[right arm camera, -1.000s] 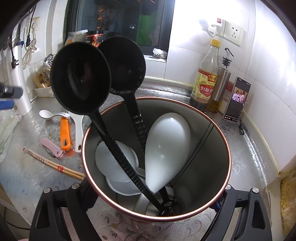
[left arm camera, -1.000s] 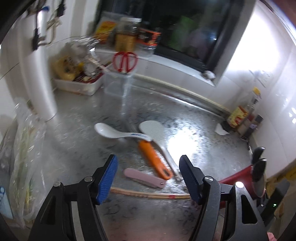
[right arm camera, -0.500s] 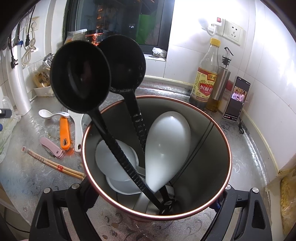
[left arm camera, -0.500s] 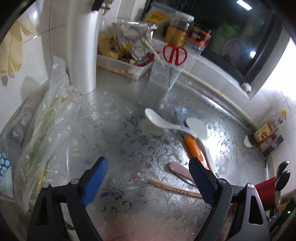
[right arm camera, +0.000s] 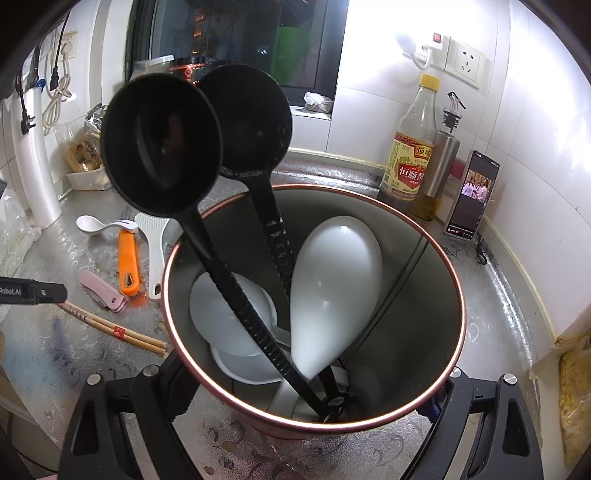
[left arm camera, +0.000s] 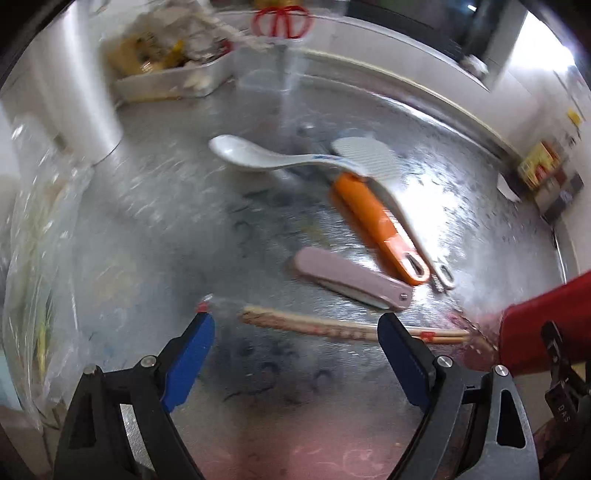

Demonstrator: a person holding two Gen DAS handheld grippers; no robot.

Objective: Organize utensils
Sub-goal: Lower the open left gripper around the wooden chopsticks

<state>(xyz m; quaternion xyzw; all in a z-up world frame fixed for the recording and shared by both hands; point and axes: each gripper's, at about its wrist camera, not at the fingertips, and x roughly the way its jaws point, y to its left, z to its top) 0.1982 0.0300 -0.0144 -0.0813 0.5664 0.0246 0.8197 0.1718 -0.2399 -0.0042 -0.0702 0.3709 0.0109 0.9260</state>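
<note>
Chopsticks point(left arm camera: 332, 326) lie on the patterned metal desk point(left arm camera: 155, 229), just beyond the blue pads of the left hand-held gripper point(left arm camera: 295, 343), whose jaws have just been opening and now stand wide with nothing between them; the right pad covers part of the sticks in the left wrist view. Farther off lie a pink folding knife point(left arm camera: 351, 280), an orange-handled tool point(left arm camera: 376, 221), a white rice paddle point(left arm camera: 373, 162) and a white ceramic spoon point(left arm camera: 251, 155), the spoon's handle resting across the orange tool's far end. To the right, the right hand-held gripper point(right arm camera: 310, 402) is clamped on the red utensil holder point(right arm camera: 436, 391), one finger on each side of its wall. Inside the holder stand two black ladles point(right arm camera: 162, 144), bowls up, and white spoons point(right arm camera: 332, 280). Scissors with red handles point(left arm camera: 282, 22) stand at the far edge.
</note>
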